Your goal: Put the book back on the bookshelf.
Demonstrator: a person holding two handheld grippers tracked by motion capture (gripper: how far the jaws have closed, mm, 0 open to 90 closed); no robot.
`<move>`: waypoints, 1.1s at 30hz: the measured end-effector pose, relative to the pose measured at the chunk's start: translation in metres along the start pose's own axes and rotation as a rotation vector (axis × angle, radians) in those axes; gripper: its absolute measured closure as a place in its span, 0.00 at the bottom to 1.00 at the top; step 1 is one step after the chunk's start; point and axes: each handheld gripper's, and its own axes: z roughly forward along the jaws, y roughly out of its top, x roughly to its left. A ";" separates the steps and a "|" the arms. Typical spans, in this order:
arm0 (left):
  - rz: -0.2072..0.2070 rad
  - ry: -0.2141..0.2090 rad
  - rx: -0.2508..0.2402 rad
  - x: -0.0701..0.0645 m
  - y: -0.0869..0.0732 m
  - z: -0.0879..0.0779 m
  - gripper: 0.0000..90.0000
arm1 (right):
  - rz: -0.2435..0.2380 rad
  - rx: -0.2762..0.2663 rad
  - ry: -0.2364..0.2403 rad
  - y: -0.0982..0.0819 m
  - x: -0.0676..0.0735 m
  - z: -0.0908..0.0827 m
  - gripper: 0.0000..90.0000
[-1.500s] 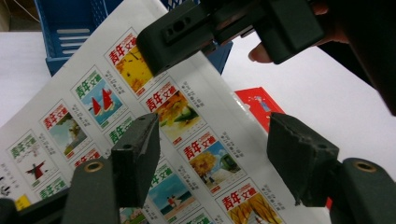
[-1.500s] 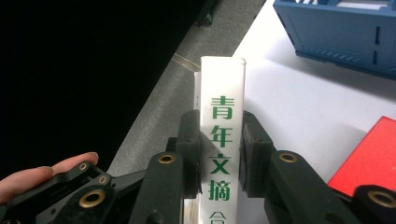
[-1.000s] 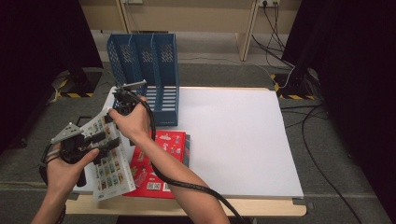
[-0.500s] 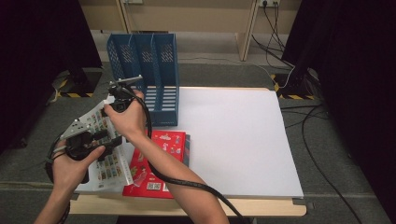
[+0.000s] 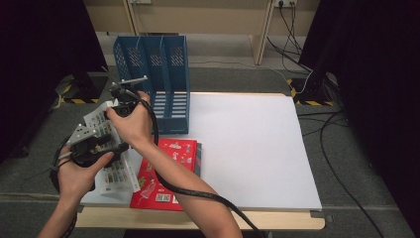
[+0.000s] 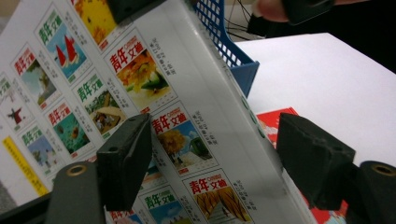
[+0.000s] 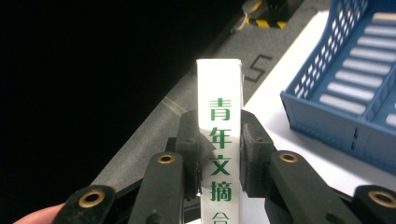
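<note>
A thick white book (image 5: 110, 158) with small magazine covers printed on it is held tilted above the table's left edge. My right gripper (image 5: 115, 105) is shut on the book's upper end. In the right gripper view its pads (image 7: 253, 140) press both sides of the white book's spine (image 7: 219, 154), which bears green characters. My left gripper (image 5: 115, 148) is lower down at the book's side. Its jaws have just been opening; in the left gripper view they stand wide, with the book's cover (image 6: 140, 79) and spine edge between them, and the right pad (image 6: 310, 163) is off the book.
A blue three-slot file holder (image 5: 159, 74) stands at the back left of the white tabletop (image 5: 247, 148). A red book (image 5: 171, 163) lies flat on a darker one near the front left. Cables run over the floor at the right.
My right gripper has lifted the book's upper end a little up and to the left. My left gripper's jaws have spread off the book; that hand has stayed in place.
</note>
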 end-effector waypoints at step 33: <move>0.090 0.213 0.008 0.000 -0.010 0.022 0.35 | -0.039 -0.075 -0.041 0.005 0.010 -0.004 0.82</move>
